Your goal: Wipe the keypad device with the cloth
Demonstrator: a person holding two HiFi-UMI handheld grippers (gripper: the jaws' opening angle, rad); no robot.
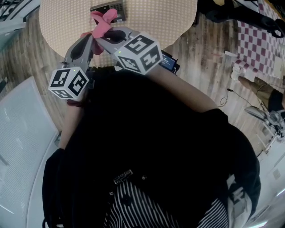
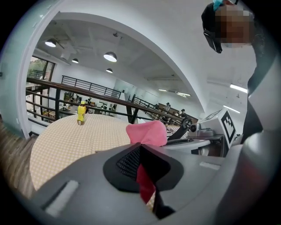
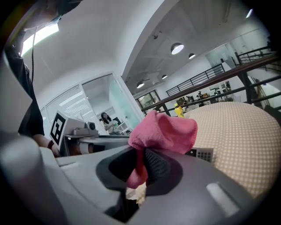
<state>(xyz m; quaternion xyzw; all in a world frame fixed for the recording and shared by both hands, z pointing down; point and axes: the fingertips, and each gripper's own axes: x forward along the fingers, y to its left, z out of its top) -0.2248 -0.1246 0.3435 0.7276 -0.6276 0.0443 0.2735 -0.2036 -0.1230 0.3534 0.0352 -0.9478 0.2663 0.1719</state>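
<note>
A pink cloth hangs bunched between both grippers, held up over the near edge of the round table. My left gripper is shut on one part of the cloth, and my right gripper is shut on another part of it. The two sets of jaws sit side by side, almost touching. The keypad device, grey with rows of buttons, lies flat on the table beyond the cloth. In the right gripper view a corner of the device shows just behind the cloth.
The table has a beige dotted cover. A small yellow bottle stands at its far side. A dark object lies on the wooden floor by the person's right arm. A checkered mat is at the right.
</note>
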